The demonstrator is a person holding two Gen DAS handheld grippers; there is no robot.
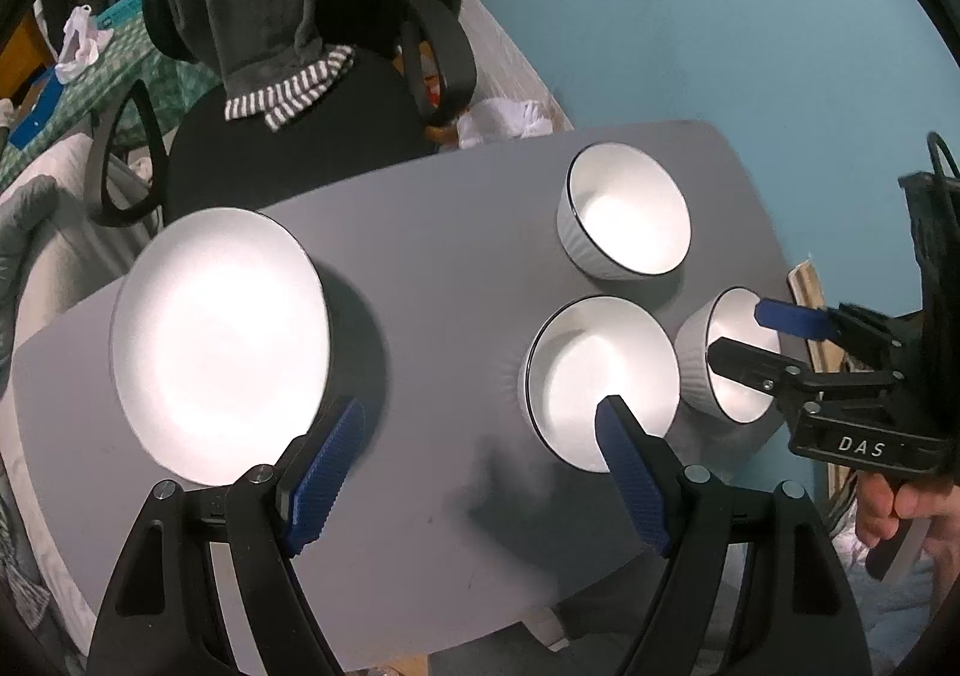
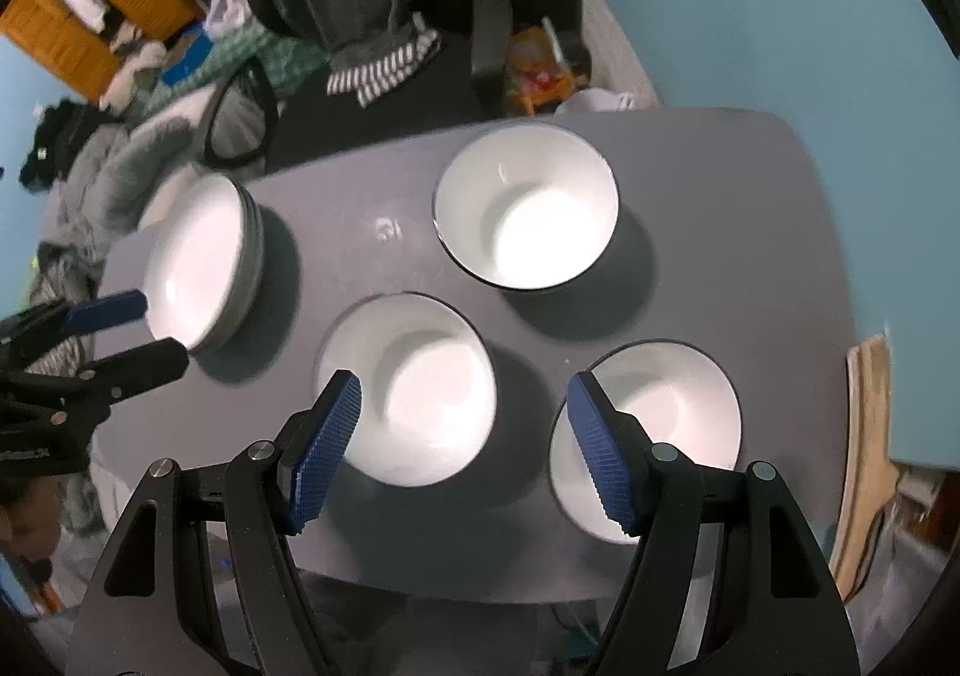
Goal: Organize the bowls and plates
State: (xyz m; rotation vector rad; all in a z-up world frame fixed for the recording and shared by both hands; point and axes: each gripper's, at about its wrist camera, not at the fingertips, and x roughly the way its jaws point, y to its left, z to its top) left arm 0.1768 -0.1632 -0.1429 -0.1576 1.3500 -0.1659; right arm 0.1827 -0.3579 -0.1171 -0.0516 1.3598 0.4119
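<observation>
Bowls are what the coming move seems to turn on, and the right gripper (image 2: pixel 462 448) is the nearer one to them. In the right wrist view its blue pads stand wide apart with nothing between them. The left pad hangs over the near-left rim of the middle bowl (image 2: pixel 414 388), and the right pad hangs over the left rim of the right bowl (image 2: pixel 666 424), so the gripper straddles the gap between the two. Neither pad appears to touch a rim, though the angle makes that hard to judge. A small shift left or right would probably put one bowl wall between the pads.

Farther back on the grey surface (image 2: pixel 720 196) sits the far bowl (image 2: pixel 528 208), apart from the two near ones. All three are round, so no long axis matters; only the rim counts.

Off to the left lies the plate stack (image 2: pixel 198 262), and the left gripper (image 1: pixel 480 466) is the closer one to it. Seen from the left wrist, that gripper is also released and empty, one pad at the plates' near edge, the other over the middle bowl's rim.
</observation>
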